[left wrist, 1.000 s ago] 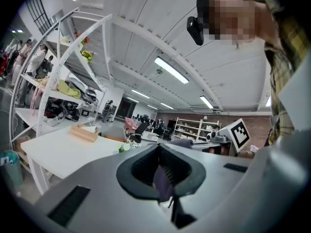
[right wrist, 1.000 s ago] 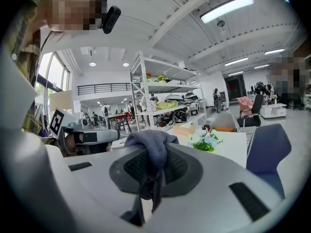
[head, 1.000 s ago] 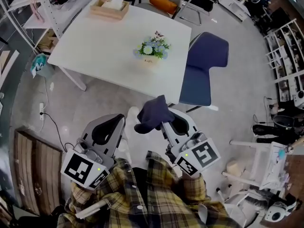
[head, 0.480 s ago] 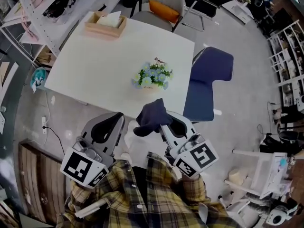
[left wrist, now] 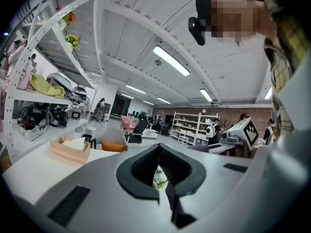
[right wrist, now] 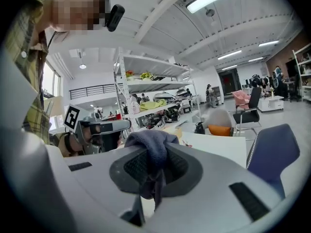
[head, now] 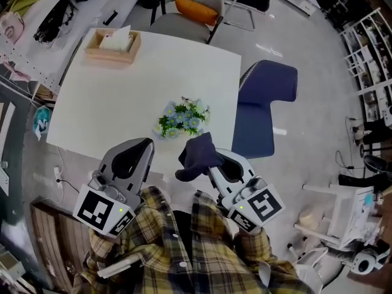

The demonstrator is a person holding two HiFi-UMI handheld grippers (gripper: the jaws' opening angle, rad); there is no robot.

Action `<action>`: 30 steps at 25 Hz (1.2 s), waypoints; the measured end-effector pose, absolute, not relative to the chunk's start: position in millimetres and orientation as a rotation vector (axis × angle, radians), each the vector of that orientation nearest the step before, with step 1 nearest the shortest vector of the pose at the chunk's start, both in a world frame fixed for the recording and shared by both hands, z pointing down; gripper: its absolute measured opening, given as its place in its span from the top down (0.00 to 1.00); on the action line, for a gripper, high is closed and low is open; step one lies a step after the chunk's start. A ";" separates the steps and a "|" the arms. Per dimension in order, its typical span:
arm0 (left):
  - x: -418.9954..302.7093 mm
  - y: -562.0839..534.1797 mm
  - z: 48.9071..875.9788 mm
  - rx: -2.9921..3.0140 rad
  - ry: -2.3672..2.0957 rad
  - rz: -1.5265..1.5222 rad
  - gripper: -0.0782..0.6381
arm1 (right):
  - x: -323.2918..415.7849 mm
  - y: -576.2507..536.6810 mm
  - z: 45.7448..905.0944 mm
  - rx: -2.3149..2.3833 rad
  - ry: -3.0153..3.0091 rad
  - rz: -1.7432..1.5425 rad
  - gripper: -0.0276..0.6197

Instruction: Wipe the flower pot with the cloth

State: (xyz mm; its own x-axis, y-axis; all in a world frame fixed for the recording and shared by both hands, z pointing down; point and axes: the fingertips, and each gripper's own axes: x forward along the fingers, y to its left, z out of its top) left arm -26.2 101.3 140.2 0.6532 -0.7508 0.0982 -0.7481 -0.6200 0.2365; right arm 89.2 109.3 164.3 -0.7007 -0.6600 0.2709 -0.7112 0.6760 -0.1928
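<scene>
A small flower pot (head: 179,119) with blue and white flowers stands near the front edge of the white table (head: 110,97). Its green leaves (left wrist: 159,178) show through the narrow slit of the left jaws. My left gripper (head: 144,144) is shut with nothing in it, just before the table edge, left of the pot. My right gripper (head: 211,158) is shut on a dark blue cloth (head: 197,154), which bunches above the jaws (right wrist: 151,149) and hangs below them. The cloth is a little short of the pot, to its right.
A wooden tissue box (head: 112,44) sits at the table's far left corner. A blue chair (head: 263,106) stands to the right of the table, a grey chair with an orange cushion (head: 195,7) behind it. Shelving (head: 37,17) lines the left side.
Both grippers have come closer to the table; the pot, earlier well ahead of the cloth, now lies just beyond both grippers. The grip on the cloth is unchanged.
</scene>
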 end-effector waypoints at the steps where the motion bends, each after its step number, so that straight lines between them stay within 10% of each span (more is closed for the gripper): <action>1: -26.2 96.1 143.1 2.617 -1.199 -0.005 0.88 | 91.7 106.3 167.2 1.134 -2.697 0.439 0.92; 30: -43.4 56.7 312.6 2.584 -0.861 0.305 0.73 | 133.7 75.1 333.7 1.389 -2.314 1.011 0.92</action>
